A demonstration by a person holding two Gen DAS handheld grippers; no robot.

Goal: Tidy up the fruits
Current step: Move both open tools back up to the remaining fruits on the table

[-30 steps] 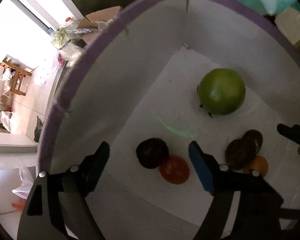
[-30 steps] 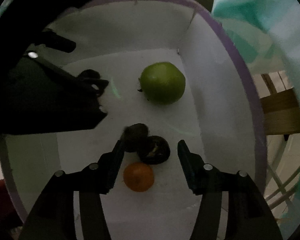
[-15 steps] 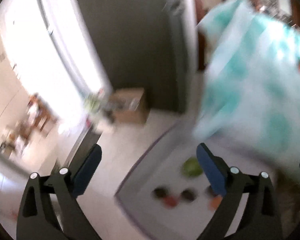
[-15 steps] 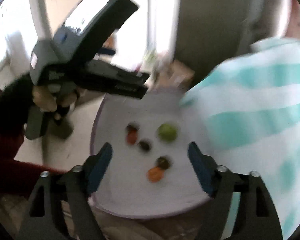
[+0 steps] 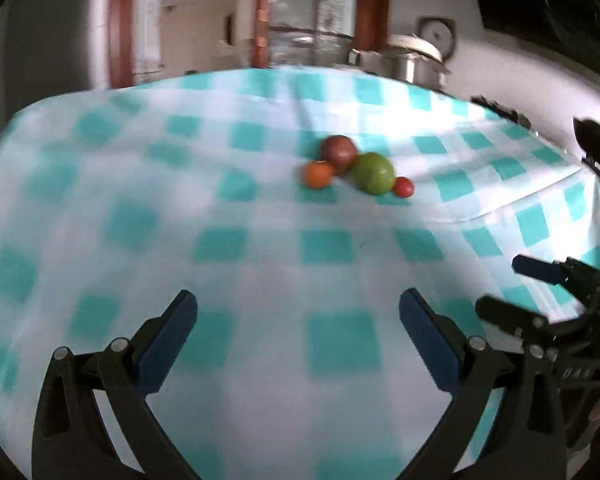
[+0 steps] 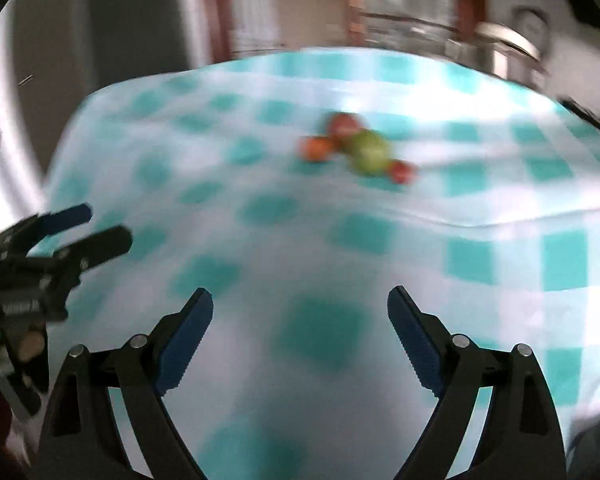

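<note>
A small cluster of fruit lies on a teal-and-white checked tablecloth (image 5: 260,264): a dark red fruit (image 5: 339,149), an orange one (image 5: 318,174), a green one (image 5: 374,173) and a small red one (image 5: 403,187). The cluster also shows, blurred, in the right wrist view (image 6: 360,150). My left gripper (image 5: 298,306) is open and empty above the near part of the table. My right gripper (image 6: 300,304) is open and empty too. Each gripper shows at the edge of the other's view: the right one (image 5: 540,296) and the left one (image 6: 60,232).
The table edge drops off at the right (image 5: 540,200). A metal pot (image 5: 408,60) and a wall clock (image 5: 436,34) stand behind the table, with a wood-framed glass door (image 5: 312,16) beyond.
Both grippers have lifted out of the white purple-rimmed bin with its fruit and swung up to face the table. Both stayed open and empty.
</note>
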